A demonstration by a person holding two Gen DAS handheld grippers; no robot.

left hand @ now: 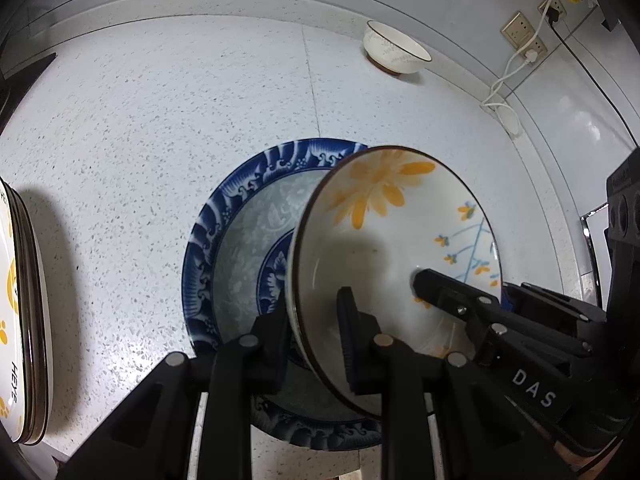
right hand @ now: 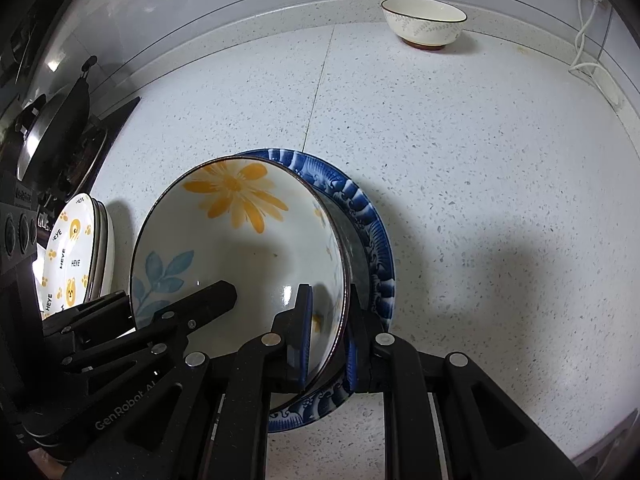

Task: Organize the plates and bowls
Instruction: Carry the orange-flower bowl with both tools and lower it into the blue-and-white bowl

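The flower bowl (left hand: 384,240) is pinched at its rim by the left gripper (left hand: 316,344) and the right gripper (right hand: 328,344). It is held over a blue plate (left hand: 240,216) on the speckled white counter (right hand: 480,200).

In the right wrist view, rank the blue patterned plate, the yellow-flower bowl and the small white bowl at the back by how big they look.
1. Blue patterned plate and yellow-flower bowl: both large, but the bowl is nearer and hides much of the plate, so no ranking between them.
2. Small white bowl: looks smallest, though it stands farthest from the camera.
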